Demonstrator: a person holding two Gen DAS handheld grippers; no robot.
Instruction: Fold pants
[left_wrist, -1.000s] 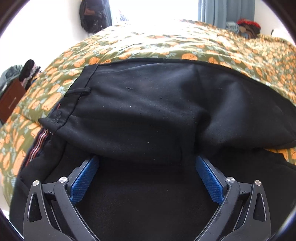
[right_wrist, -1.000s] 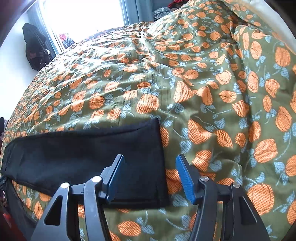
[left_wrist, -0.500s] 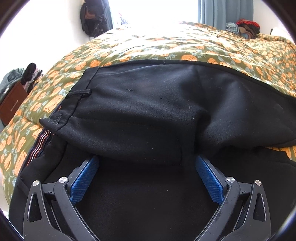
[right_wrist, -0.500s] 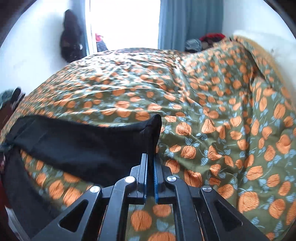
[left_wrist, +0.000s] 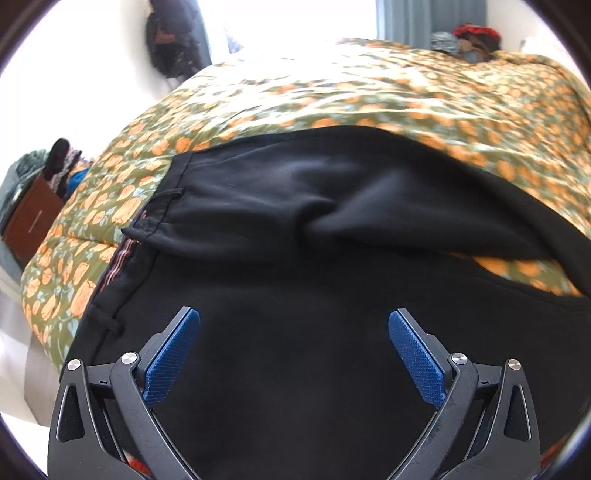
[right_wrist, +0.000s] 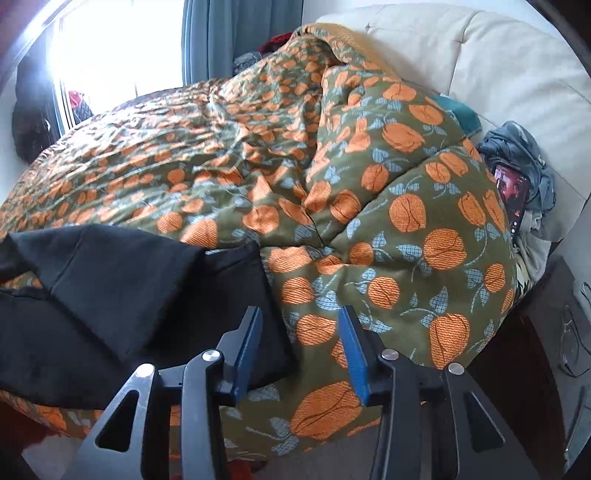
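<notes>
Right wrist view shows the right tongs (right_wrist: 300, 349) opening, nothing between them, over the cuff of the black pants (right_wrist: 122, 295) at lower left on the bed (right_wrist: 406, 206), while the left tongs (left_wrist: 293, 354) gape empty above the waist, so align both cuffs before creasing.

The left gripper (left_wrist: 294, 354) points steeply downward, its jaws spread wide, blue pads (left_wrist: 171, 360) facing each other with nothing pressed between them. The right gripper (right_wrist: 300, 350) also tilts downward; its jaws are opening, standing partly apart, and its blue pads (right_wrist: 248, 352) grip nothing. No hand or sleeve shows in either view.
</notes>
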